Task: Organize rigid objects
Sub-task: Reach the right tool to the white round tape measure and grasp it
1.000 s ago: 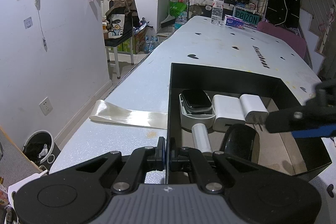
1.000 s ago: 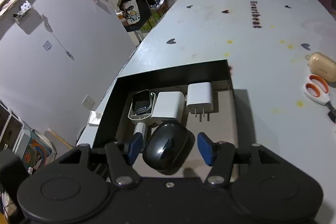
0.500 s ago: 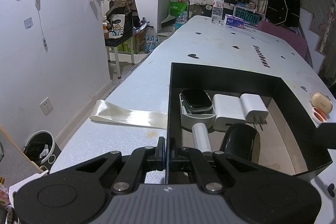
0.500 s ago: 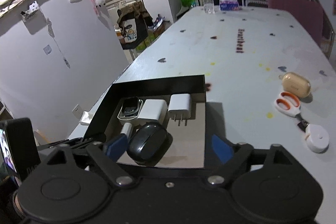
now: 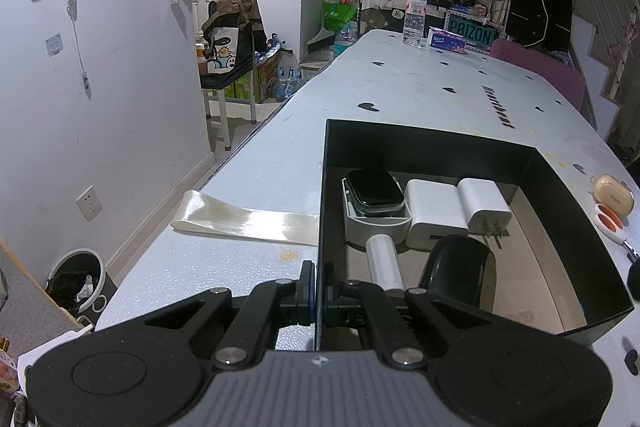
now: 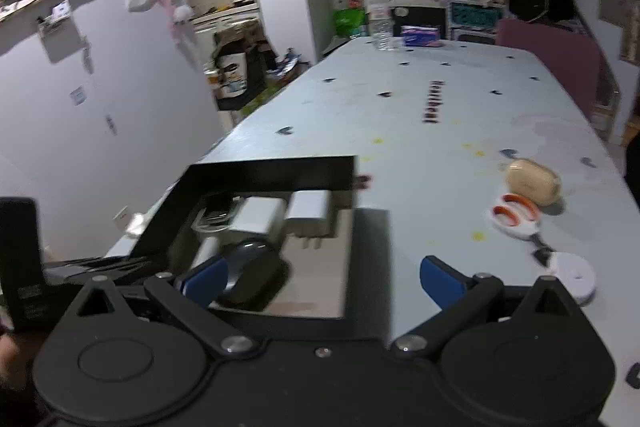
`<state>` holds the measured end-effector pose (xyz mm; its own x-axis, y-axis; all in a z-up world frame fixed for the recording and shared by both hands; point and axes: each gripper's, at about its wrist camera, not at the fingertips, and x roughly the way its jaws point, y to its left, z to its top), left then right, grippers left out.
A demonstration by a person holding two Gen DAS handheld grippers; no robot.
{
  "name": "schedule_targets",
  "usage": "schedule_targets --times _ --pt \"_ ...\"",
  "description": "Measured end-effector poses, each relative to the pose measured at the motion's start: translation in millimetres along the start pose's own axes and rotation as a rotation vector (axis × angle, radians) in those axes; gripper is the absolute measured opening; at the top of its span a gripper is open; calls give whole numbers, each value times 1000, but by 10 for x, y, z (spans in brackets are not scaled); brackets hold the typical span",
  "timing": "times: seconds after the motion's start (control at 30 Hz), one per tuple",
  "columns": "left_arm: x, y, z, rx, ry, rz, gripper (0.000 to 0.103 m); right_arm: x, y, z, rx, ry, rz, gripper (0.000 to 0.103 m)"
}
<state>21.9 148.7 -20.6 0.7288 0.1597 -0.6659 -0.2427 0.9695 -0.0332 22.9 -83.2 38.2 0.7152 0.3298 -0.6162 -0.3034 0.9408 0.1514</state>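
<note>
A black open box (image 5: 440, 151) (image 6: 276, 171) sits on the white table. It holds a smartwatch on a white stand (image 5: 374, 193), two white chargers (image 5: 436, 207) (image 5: 486, 203), a white cylinder (image 5: 384, 261) and a black mouse (image 5: 460, 269) (image 6: 252, 275). My left gripper (image 5: 318, 291) is shut on the box's left wall. My right gripper (image 6: 320, 279) is open and empty, raised above the box's near right corner. A beige earbud case (image 6: 532, 181) (image 5: 612, 195), orange-handled scissors (image 6: 516, 217) and a white round tape measure (image 6: 572, 277) lie on the table to the right.
A strip of shiny tape (image 5: 244, 219) lies left of the box. A water bottle (image 5: 414, 13) and a tissue pack (image 5: 446, 41) stand at the far table end. A pink chair (image 6: 552, 63) is at the far right. The table's left edge drops beside the wall.
My right gripper has opened wider, let go of the black mouse in the box, and pulled back up and to the right. The left gripper has kept still on the box wall.
</note>
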Motion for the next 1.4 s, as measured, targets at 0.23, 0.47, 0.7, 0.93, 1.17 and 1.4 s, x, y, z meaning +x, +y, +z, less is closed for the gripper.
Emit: schedule_targets --times 0.23,0.47,0.7,0.93,1.17,1.4 --pt "1 0 0 0 0 0 2 35 -652 -10 148 -17 -186 103" --pt "1 0 0 0 0 0 2 192 -1379 -116 304 7 -351 103" --pt "2 3 1 -1 0 -1 2 526 -1796 -239 392 142 -406 94" --pt "1 5 -8 -4 1 -2 2 630 -1831 -186 363 129 -406 66" --pt "1 7 -8 -4 1 -1 2 601 -1781 -191 336 128 -401 56" --pt "2 7 -8 -3 1 -1 2 357 -1531 -131 322 64 -343 56"
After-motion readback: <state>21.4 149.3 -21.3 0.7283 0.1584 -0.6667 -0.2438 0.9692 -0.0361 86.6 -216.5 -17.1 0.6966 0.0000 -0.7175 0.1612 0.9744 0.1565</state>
